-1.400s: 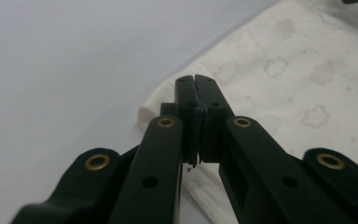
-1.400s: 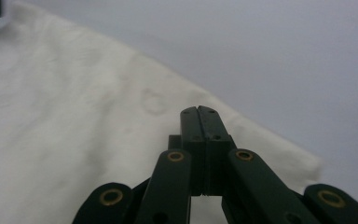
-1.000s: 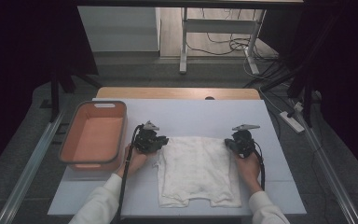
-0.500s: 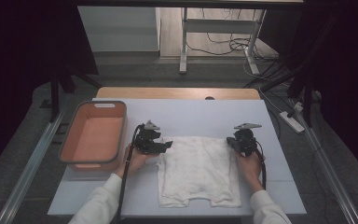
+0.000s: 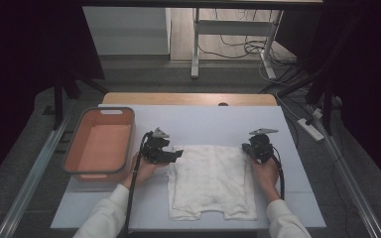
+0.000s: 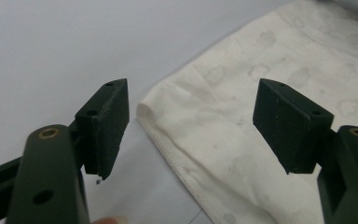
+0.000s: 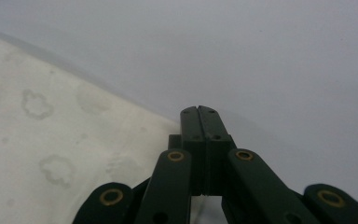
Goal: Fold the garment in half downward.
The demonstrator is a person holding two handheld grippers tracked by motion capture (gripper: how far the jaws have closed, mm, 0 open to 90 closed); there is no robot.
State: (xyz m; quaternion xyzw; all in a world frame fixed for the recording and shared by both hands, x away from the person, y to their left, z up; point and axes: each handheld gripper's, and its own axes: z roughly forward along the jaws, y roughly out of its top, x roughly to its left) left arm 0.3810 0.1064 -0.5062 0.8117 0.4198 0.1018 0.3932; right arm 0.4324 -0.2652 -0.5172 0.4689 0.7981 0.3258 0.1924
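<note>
A: Where is the shirt (image 5: 212, 181) lying?

B: Flat on the white counter (image 5: 203, 121), toward the six o'clock side in the high view. It is white with a faint pale print, and it is folded, with its scalloped end pointing at six o'clock.

A: And the left claw (image 5: 174, 154)?

B: It sits at the shirt's upper left corner, about ten o'clock from the shirt's middle. In the left gripper view the left claw (image 6: 191, 123) is spread wide, with one jaw over bare counter and the other over the cloth. The folded corner of the shirt (image 6: 242, 116) lies between them, seam showing. I cannot tell whether either jaw touches the cloth.

A: The right claw (image 5: 256, 148)?

B: At the shirt's upper right corner, about two o'clock from its middle. In the right gripper view the right claw (image 7: 199, 114) is pressed together, the two jaws flat against each other with nothing visible between them. Its tip is just past the edge of the shirt (image 7: 51, 154), over bare counter.

A: Anything else on the counter?

B: An orange tub (image 5: 74, 153) stands at nine o'clock, just beside the left hand (image 5: 144, 171) and apart from the shirt.
</note>
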